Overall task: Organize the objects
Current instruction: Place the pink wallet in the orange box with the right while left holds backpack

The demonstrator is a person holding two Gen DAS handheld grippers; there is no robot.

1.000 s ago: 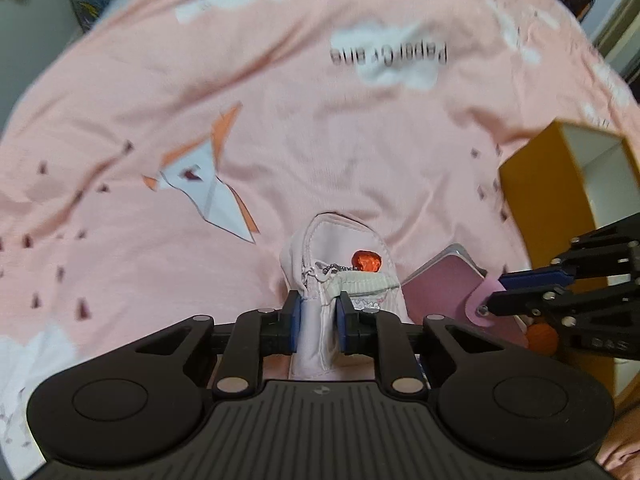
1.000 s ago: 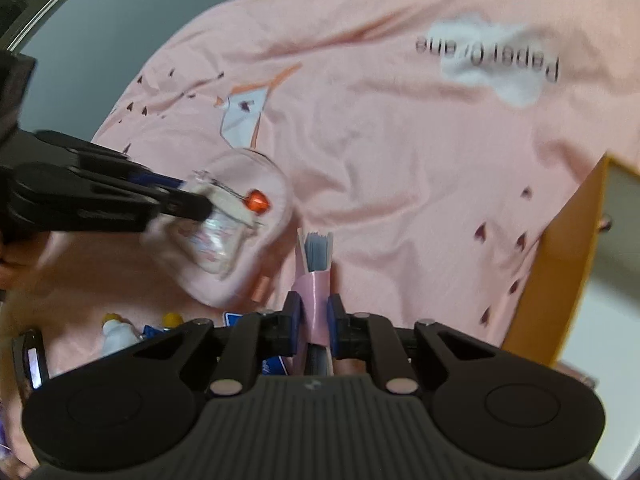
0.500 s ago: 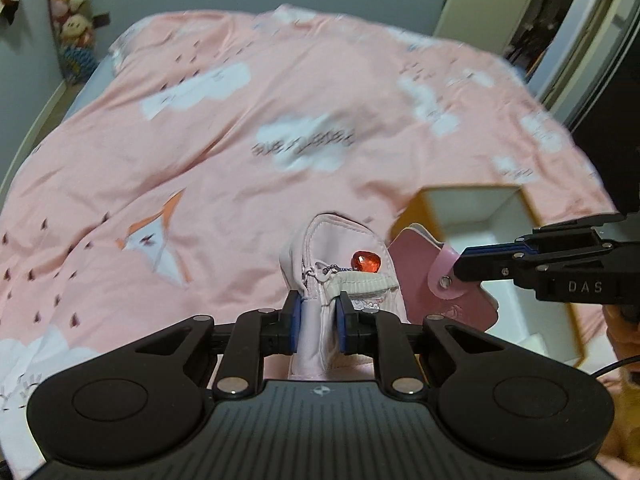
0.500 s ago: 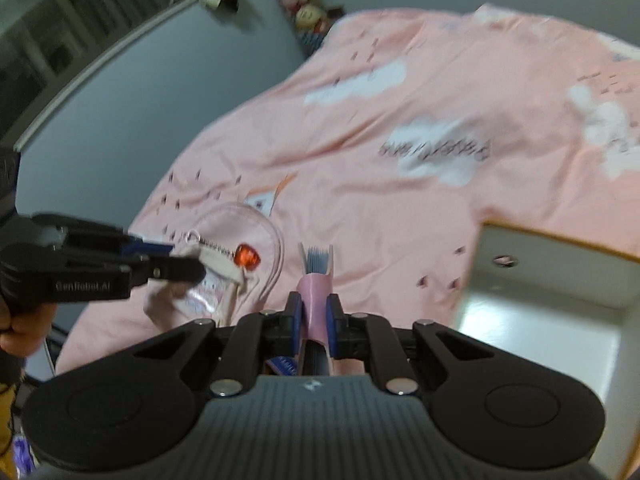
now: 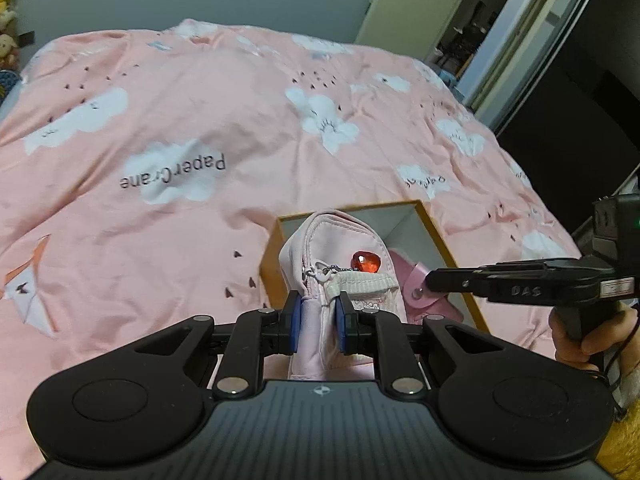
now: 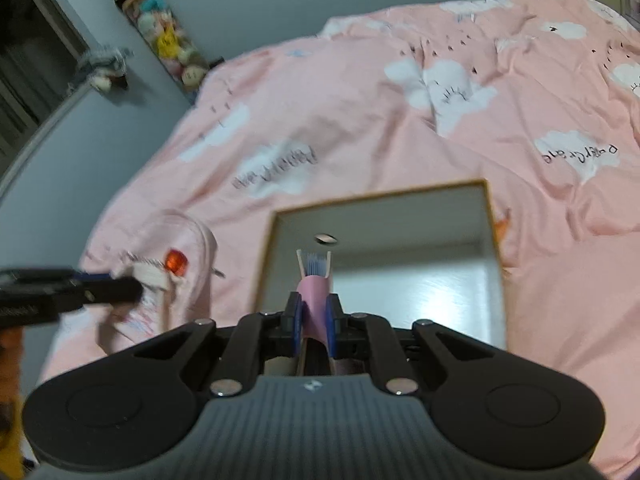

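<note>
Left hand-held gripper (image 5: 318,316): clamped narrow on the lower edge of a pale pink zip pouch (image 5: 340,256), which stands upright between the blue pads. Pouch details: zipper with a bead chain and a red faceted heart charm (image 5: 365,262), and a cream knitted band across the front. In the right wrist view the same pouch (image 6: 172,264) hangs at left, just beside the box's left wall, with the left hand-held gripper (image 6: 120,288) seen from the side; that part of the view is blurred.

Right hand-held gripper (image 6: 314,314): closed on a pink notebook (image 6: 314,300) with a snap tab, held edge-on so its blue-tinted page edges point forward into the box opening. In the left wrist view the notebook (image 5: 404,276) shows as a pink cover with a rounded snap tab, pinched at the tab by the right hand-held gripper (image 5: 430,282), partly hidden behind the pouch and over the box interior.

Box (image 5: 434,236): open-topped, orange outside and white inside, resting on the bed. A small dark oval mark sits on its far inner wall in the right wrist view.

Bed cover (image 5: 200,120): pink, printed with white clouds, small dark birds, an origami crane and the words "Paper Crane".

Background: plush toys (image 6: 168,40) hanging on the grey wall; an open door (image 5: 404,4) at far right.
</note>
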